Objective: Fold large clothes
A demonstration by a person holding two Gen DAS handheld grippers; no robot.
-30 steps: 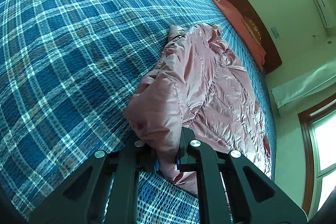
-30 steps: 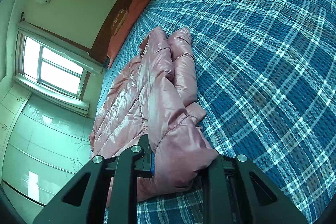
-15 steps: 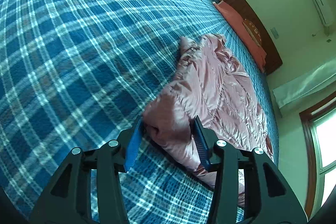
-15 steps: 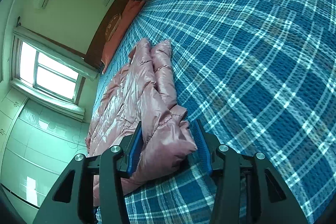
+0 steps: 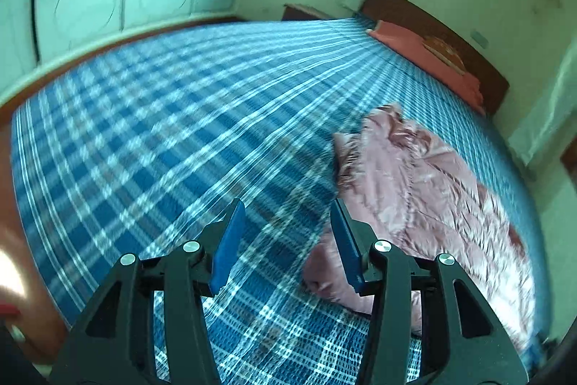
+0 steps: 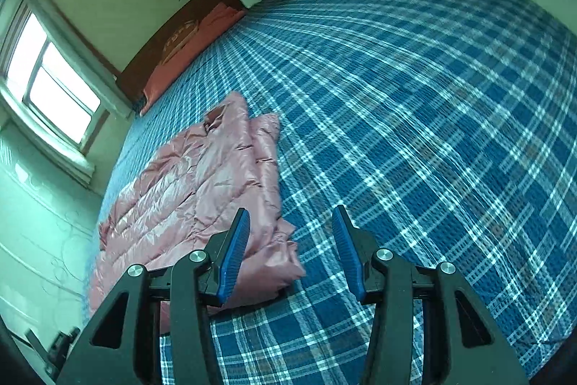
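Observation:
A shiny pink quilted jacket [image 5: 414, 190] lies folded lengthwise on the blue plaid bed cover [image 5: 180, 139]. In the left wrist view it is to the right of my left gripper [image 5: 286, 240], which is open and empty above the cover. In the right wrist view the jacket [image 6: 202, 193] lies to the left, its near end just behind the left finger [image 6: 236, 251]. My right gripper [image 6: 290, 248] is open and empty, raised above the cover [image 6: 414, 132].
A dark wooden headboard [image 5: 432, 35] with orange-pink pillows [image 5: 396, 35] stands at the bed's far end. Windows [image 6: 54, 92] and curtains line the walls. A wooden bed edge [image 5: 108, 42] runs along the far side.
Both grippers have opened and let go of the jacket's near end, then lifted and drawn back. The jacket now rests on the bed; both views have swung outward.

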